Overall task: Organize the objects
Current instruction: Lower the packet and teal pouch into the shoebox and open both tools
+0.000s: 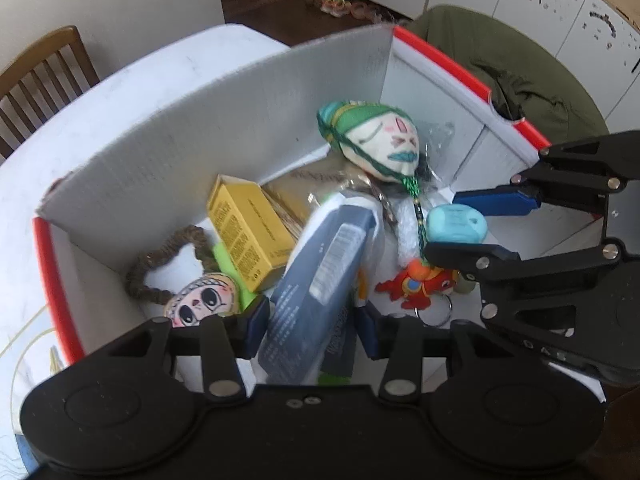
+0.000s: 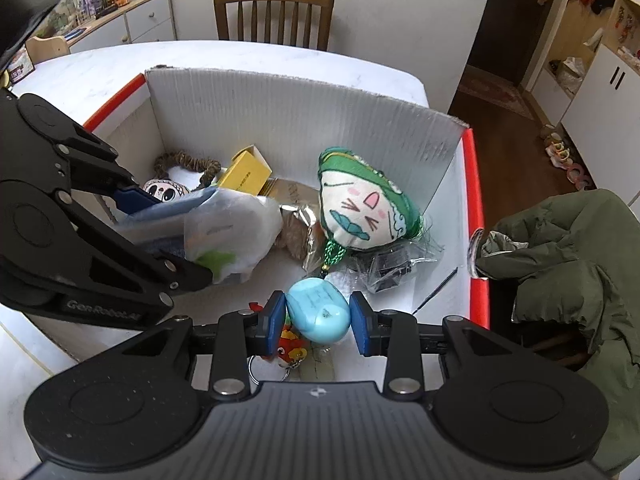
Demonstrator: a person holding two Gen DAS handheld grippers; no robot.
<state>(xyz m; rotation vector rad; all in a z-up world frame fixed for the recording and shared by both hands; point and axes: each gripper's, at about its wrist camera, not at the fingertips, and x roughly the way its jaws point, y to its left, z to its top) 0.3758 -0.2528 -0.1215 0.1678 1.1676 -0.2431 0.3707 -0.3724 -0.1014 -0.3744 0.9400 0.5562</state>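
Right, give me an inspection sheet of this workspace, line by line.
Surface: white table carrying an open white cardboard box with red edges.
Job's things: in the box, a blue packet, a light blue case, a green-capped face plush, a yellow carton, a red fish keyring, a braided loop.
Clutter: crinkled clear wrappers on the box floor.
Grippers: left claw straddles the blue packet, contact unclear; right claw brackets the light blue case, with a gap at one pad.
Cables: nothing seen.
Surroundings: wooden chair, green jacket, cabinets, doorway.
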